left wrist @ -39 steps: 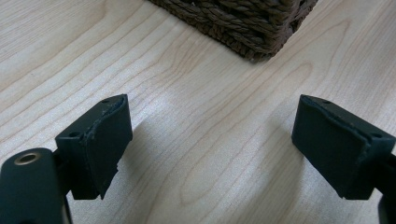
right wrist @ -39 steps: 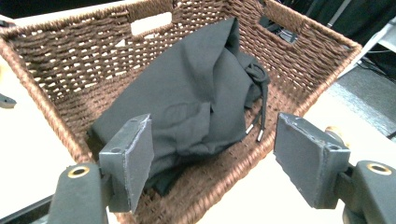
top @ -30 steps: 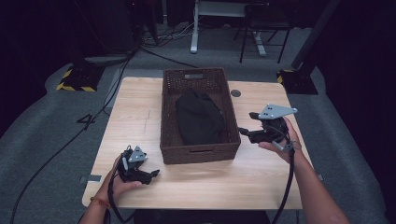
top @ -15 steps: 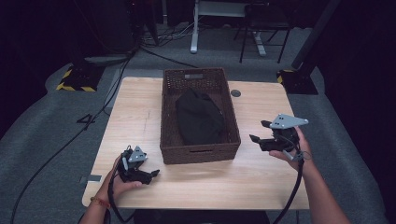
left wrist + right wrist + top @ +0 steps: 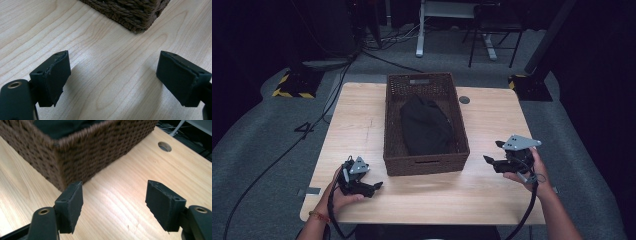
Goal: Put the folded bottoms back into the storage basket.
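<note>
One wooden counter (image 5: 492, 120) is seen, with one round hole (image 5: 464, 100) near its far edge. One brown woven basket (image 5: 424, 165) is set on the middle of the counter. One dark cloth (image 5: 426, 127) is laid inside the basket and is bunched up there.

Two grippers are held by two hands, one on each side of the basket. The left gripper (image 5: 373, 187) is kept low over the counter, near the front left corner of the basket. Its jaws are seen apart, about half open, and nothing is held between them. In the left gripper view, bare wood is seen between the jaws, and a corner of the basket is seen ahead, well apart from the pads (image 5: 53, 77).

The right gripper (image 5: 491, 159) is held just beside the front right corner of the basket, and it is pointed toward that corner. Its jaws are also seen about half open, and nothing is gripped. In the right gripper view, the basket corner is found just past the left pad, not touching it. The cloth is seen over the rim, inside the basket, away from both grippers.
</note>
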Available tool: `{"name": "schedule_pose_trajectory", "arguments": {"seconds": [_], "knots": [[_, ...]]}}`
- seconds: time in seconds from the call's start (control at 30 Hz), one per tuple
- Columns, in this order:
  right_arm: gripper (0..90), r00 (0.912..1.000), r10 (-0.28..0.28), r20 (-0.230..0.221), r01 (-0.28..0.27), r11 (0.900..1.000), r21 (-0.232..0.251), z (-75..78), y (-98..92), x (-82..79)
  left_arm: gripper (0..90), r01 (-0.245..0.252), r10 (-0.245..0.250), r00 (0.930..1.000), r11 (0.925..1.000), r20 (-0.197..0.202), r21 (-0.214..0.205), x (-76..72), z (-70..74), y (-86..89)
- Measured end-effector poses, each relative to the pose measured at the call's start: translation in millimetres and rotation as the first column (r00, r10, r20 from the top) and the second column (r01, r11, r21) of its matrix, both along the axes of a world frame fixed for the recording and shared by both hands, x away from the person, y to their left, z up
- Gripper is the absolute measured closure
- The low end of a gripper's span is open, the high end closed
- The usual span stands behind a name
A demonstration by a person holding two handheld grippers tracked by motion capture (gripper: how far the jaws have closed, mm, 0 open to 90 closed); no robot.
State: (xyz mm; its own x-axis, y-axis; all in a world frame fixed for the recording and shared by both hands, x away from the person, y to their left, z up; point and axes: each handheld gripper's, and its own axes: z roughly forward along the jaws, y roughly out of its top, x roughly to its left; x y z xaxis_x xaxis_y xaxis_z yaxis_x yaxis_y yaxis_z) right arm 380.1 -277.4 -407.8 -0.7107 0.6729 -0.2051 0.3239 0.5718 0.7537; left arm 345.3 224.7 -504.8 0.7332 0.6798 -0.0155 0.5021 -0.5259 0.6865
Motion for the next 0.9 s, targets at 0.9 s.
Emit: {"name": "schedule_pose_trajectory", "arguments": {"seconds": [0.9], "knots": [[30.7, 0.99, -0.103, -0.097, 0.107, 0.9934, 0.04, -67.9, -51.7, -18.5, 12.7, -0.001, 0.001, 1.0, 1.0, 0.003, 0.004, -0.2, 0.2, 0.1]]}}
